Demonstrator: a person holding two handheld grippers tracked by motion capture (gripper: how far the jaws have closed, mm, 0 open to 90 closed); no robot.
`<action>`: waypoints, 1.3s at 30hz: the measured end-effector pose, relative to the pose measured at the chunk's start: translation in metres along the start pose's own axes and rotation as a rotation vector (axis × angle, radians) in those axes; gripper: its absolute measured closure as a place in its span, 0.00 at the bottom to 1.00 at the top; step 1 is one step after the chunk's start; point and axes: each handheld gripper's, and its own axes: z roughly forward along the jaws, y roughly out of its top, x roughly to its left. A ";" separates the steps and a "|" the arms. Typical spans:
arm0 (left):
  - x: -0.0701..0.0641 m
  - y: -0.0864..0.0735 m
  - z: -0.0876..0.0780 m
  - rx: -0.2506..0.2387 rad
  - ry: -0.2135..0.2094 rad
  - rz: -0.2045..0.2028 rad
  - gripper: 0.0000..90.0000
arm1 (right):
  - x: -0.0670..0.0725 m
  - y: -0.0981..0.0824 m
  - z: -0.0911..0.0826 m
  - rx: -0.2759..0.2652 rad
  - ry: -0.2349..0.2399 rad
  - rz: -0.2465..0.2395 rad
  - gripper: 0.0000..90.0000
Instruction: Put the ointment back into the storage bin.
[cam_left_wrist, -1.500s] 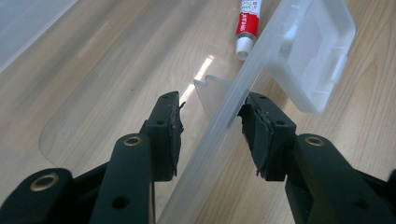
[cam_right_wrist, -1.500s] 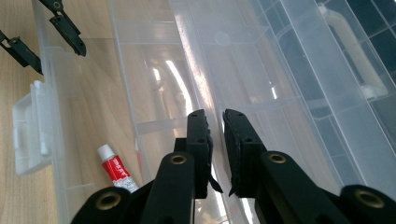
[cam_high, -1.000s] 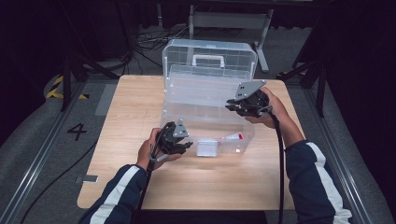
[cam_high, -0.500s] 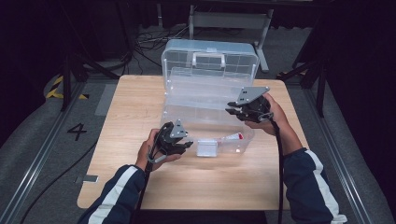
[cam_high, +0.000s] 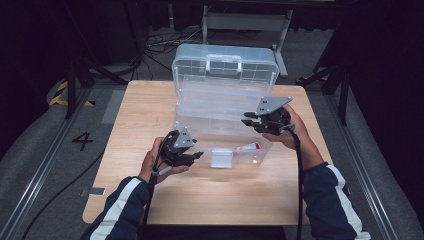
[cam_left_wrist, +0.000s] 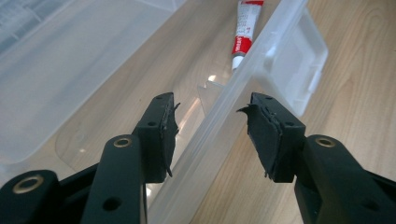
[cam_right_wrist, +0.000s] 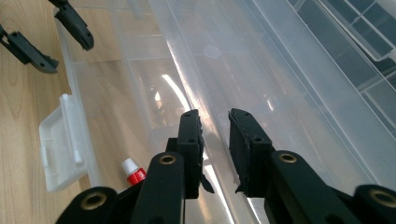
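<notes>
A clear plastic toolbox (cam_high: 186, 131) stands open on the wooden table (cam_high: 140, 115), its lid (cam_high: 225, 70) raised at the back. A clear inner tray (cam_high: 215, 107) lies across the box. My right gripper (cam_high: 247, 120) (cam_right_wrist: 215, 135) is at the tray's right end, shut on its rim (cam_right_wrist: 180, 51). My left gripper (cam_high: 197, 156) (cam_left_wrist: 210, 123) straddles the box's front wall (cam_left_wrist: 275, 42); its jaws have just been opening, and the pads stand clear of the wall. A white tube with a red label (cam_high: 248, 147) (cam_left_wrist: 245, 28) (cam_right_wrist: 132, 171) lies on the box floor.
The box's white front latch (cam_high: 221, 158) (cam_left_wrist: 299, 70) (cam_right_wrist: 58, 149) hangs outward over the table. The left gripper (cam_right_wrist: 70, 56) appears far off in the right gripper view. Bare wood lies in front and to the left. Cables and metal stands sit on the floor behind.
The right gripper has sunk a little toward the box with the tray's end. The left gripper has stayed at the front wall.
</notes>
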 end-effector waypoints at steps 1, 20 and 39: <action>0.001 -0.001 -0.005 -0.002 -0.001 0.007 0.57 | 0.000 0.000 0.000 0.000 0.000 0.000 0.83; 0.033 -0.025 -0.045 -0.044 0.054 -0.011 0.58 | 0.001 -0.002 0.000 -0.009 0.004 -0.004 0.83; 0.079 -0.034 -0.052 -0.122 0.118 -0.132 0.99 | 0.002 -0.003 0.001 -0.012 0.013 0.001 0.83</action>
